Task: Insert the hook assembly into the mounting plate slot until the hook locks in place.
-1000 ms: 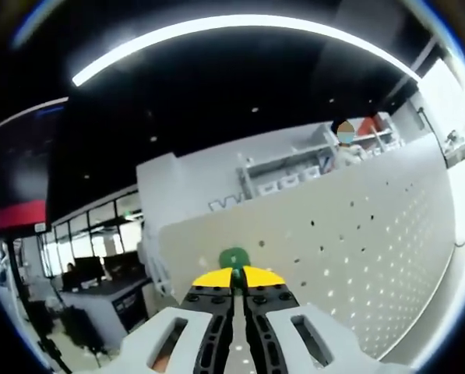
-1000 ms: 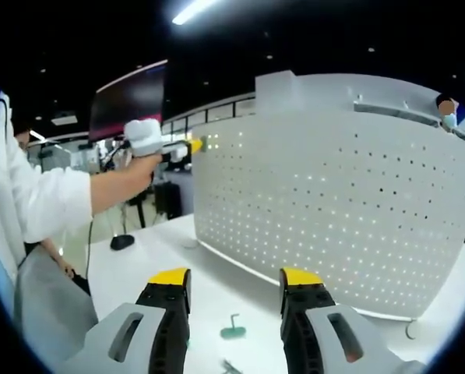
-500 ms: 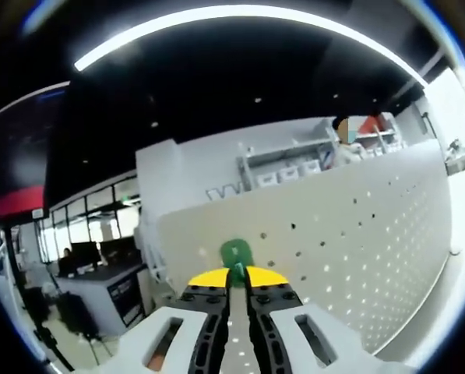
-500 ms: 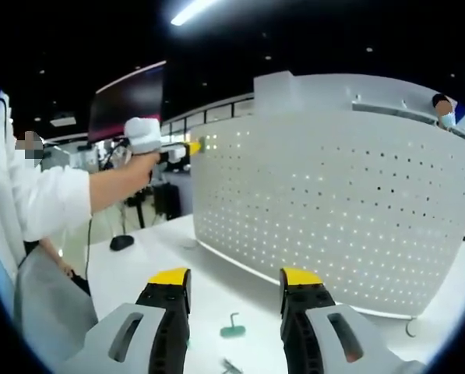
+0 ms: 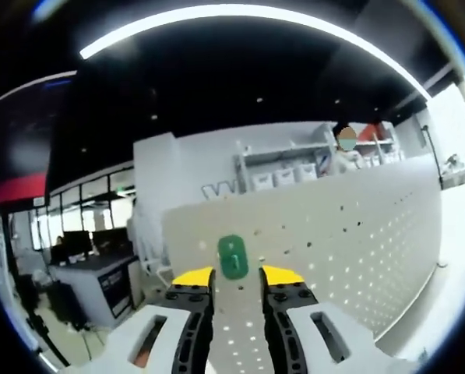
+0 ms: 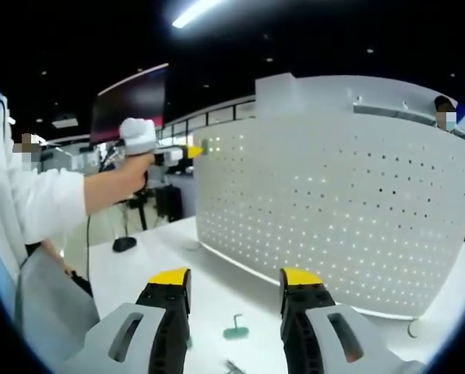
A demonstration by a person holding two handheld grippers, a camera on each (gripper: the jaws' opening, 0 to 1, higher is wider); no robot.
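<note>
**Left gripper parted in front of a green hook on the pegboard**

The left gripper (image 5: pixel 232 274) points at the white perforated mounting plate (image 5: pixel 357 234), its yellow-tipped jaws standing apart with a clear gap between them. Just ahead of the tips and centred over that gap sits the green hook assembly (image 5: pixel 233 256), a small rounded green piece against the face of the plate, near the plate's upper edge. Neither jaw touches it. Whether it is fully seated in a slot cannot be told from this view.

In the right gripper view the same tool (image 6: pixel 187 151) appears at the far left corner of the plate (image 6: pixel 333 210), held up by the person's gloved hand (image 6: pixel 139 137) at the end of a white sleeve (image 6: pixel 41 204); a small green speck shows on the plate just beyond its yellow tip.

The right gripper (image 6: pixel 236 279) is low over the white table (image 6: pixel 150 257), well apart from the plate, with its jaws wide apart and nothing between them. Just ahead of those jaws, between them in the view, a second green hook (image 6: pixel 235 330) lies on the table top with its thin stem pointing up. A dark rounded object (image 6: pixel 124 244) rests on the table farther off to the left, near the plate's foot
</note>
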